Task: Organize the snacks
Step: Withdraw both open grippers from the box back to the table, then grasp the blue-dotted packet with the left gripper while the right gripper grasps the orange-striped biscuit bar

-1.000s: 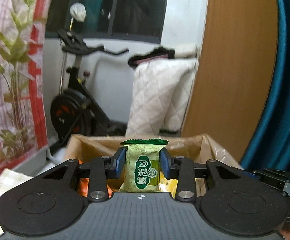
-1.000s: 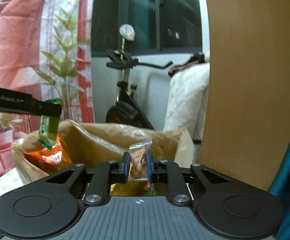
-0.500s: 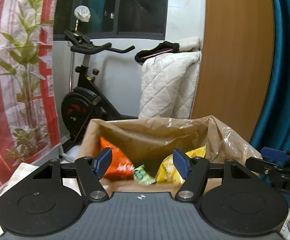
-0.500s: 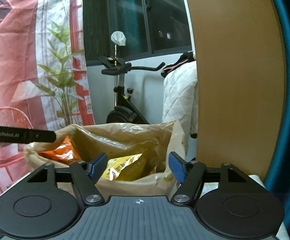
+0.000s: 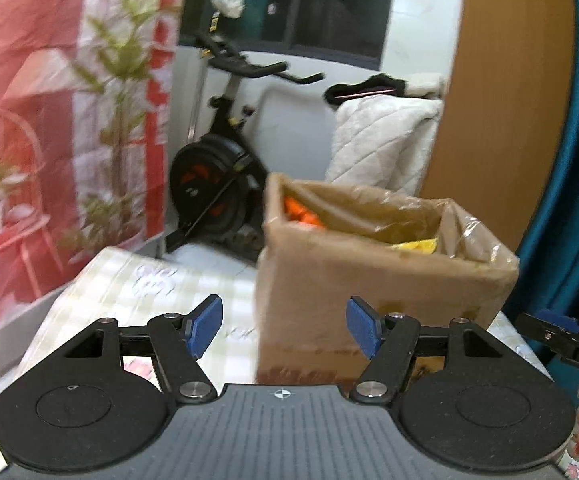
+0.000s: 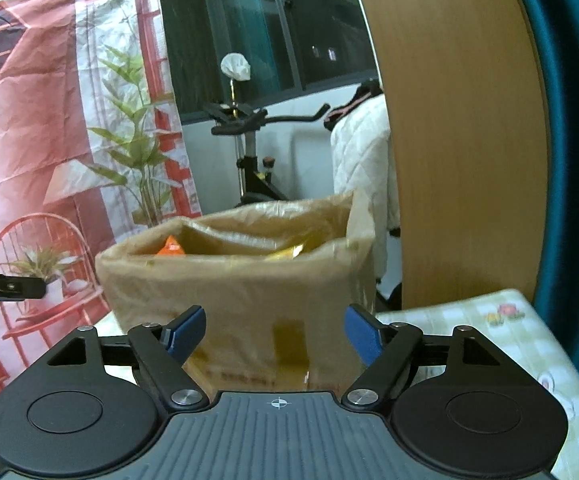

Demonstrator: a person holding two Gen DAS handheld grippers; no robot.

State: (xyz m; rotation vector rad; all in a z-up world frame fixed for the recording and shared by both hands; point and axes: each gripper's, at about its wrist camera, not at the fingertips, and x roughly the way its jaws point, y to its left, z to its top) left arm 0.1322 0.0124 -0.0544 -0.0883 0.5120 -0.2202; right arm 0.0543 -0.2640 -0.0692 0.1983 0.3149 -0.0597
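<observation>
The right gripper (image 5: 561,334) has "DAS" written on it. The box (image 6: 241,304) of snacks (image 6: 171,246) stands on the table (image 6: 489,320), just in front of both grippers. The left gripper (image 5: 285,330) and the right one are both wide apart, holding nothing.

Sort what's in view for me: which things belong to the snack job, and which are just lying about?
Job:
box, lined with plastic
orange packet inside it
yellow packet inside it
left gripper, open, empty
right gripper, open, empty

Lying about:
exercise bike
quilt
printed backdrop
checked cloth under the box
teal curtain
</observation>
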